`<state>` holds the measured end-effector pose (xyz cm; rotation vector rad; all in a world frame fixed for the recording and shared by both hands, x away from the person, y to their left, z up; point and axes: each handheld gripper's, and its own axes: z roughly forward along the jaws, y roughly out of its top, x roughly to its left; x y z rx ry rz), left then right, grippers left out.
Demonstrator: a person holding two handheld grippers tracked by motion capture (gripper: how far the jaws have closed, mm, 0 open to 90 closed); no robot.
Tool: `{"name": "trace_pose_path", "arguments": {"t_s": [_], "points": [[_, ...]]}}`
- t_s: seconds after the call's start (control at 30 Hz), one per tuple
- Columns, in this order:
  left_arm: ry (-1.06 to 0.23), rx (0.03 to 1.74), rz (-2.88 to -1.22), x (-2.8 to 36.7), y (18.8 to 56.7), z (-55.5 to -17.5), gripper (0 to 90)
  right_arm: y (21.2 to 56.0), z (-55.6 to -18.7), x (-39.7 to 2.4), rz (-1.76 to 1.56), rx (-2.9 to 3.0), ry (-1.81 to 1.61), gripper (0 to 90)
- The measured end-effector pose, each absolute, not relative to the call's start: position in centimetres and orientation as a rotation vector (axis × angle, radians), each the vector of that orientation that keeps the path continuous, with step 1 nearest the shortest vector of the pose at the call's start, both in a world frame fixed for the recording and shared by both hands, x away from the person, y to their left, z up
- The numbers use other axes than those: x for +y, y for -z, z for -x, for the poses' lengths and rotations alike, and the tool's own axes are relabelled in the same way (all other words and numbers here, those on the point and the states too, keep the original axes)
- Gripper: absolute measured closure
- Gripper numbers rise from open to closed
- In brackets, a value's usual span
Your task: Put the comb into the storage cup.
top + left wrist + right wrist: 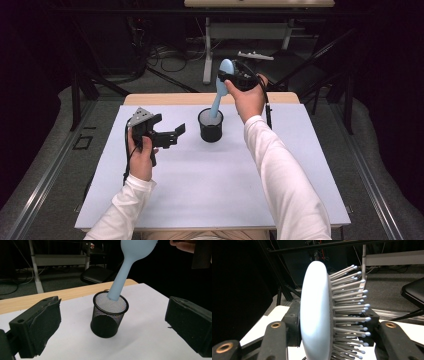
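Note:
A light blue hairbrush point(220, 90) stands tilted with its handle down inside a black mesh cup point(210, 125) near the table's far middle. My right gripper point(231, 77) is shut on the brush's head, high above the cup. Seen along the right gripper, the brush head point(317, 312) and its bristles point(349, 310) sit between the two jaws. My left gripper point(170, 136) hovers left of the cup, open and holding nothing. In the left gripper view the cup point(109, 314) stands between and beyond its fingers point(37, 327), with the brush handle point(120, 281) rising out of it.
A white sheet point(210, 180) covers the table, with a strip of bare wood point(165, 98) at the far edge. Desk legs, cables and a dark chair point(96, 275) lie on the floor beyond.

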<state>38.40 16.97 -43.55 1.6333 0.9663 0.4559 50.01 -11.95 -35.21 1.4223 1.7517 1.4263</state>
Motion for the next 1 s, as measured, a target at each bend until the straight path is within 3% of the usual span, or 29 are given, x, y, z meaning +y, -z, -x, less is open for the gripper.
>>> {"name": "trace_pose_path", "arguments": {"t_s": [1.0], "points": [[-0.455, 0.971, -1.638, 17.0, 43.7, -38.4, 0.4, 38.5, -50.2, -9.6, -1.368, 1.849, -1.308, 47.8]]}}
